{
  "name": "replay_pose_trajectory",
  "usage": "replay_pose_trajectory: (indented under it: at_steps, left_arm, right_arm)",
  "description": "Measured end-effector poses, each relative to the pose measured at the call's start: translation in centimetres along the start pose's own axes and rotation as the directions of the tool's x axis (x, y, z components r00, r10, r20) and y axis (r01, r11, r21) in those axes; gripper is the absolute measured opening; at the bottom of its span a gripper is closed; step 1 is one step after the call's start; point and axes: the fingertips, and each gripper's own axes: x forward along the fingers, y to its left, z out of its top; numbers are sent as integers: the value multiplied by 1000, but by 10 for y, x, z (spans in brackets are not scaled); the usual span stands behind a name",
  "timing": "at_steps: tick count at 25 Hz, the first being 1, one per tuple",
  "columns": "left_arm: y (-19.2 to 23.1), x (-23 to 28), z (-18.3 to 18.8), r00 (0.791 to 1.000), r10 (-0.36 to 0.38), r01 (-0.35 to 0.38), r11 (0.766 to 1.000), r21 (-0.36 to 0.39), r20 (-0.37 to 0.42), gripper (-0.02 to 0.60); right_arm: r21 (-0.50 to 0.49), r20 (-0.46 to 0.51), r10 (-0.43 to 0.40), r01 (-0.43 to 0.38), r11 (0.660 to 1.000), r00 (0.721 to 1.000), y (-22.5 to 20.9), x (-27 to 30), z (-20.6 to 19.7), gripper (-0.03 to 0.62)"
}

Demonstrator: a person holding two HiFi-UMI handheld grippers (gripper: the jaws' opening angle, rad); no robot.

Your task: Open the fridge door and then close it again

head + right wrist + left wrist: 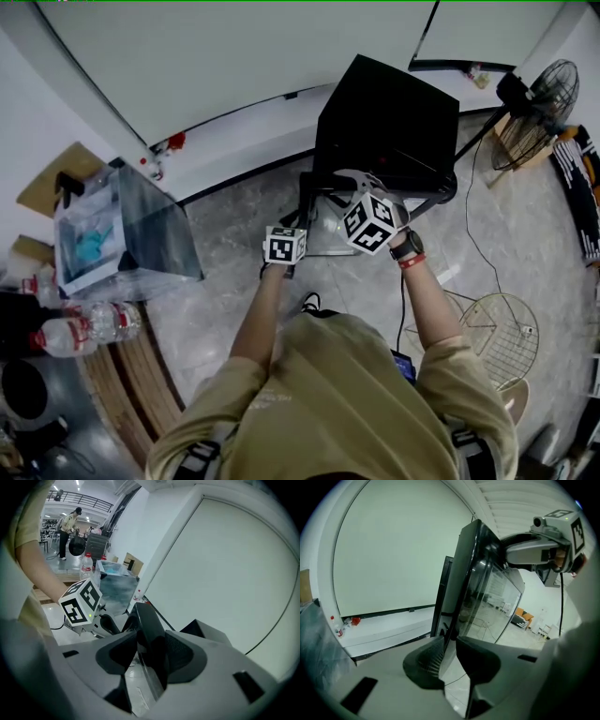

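A small black fridge [384, 122] stands on a low stand by the white wall, its glass door [487, 602] swung part-way out. My left gripper [449, 660] is shut on the door's dark edge, which runs down between its pads. My right gripper [150, 653] is shut on the thick black door edge [147, 625] higher up. In the head view both marker cubes, left [284, 246] and right [372, 222], sit side by side in front of the fridge. Each gripper shows in the other's view: the right gripper's body [553, 541] and the left gripper's cube [82, 604].
A clear plastic box [122, 234] stands on the floor to the left, with water bottles [84, 328] beside it. A floor fan [534, 112] is at the right, and a round wire grill [497, 328] lies on the floor. A cable [473, 234] runs across the tiles.
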Motion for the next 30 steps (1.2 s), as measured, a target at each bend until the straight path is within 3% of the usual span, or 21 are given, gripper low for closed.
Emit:
replay_pose_trajectory:
  at_steps: [12,30]
  left_arm:
    - [14,29,26,999,-39,40,998,43,-32,89]
    - [30,67,57,977,-179,192,976,105,-116,91]
  right_arm:
    - [68,-53,-56,59,996,997,-30,20,-3,199]
    - [166,-144,-145,168,972,979,-70,45,-10,199]
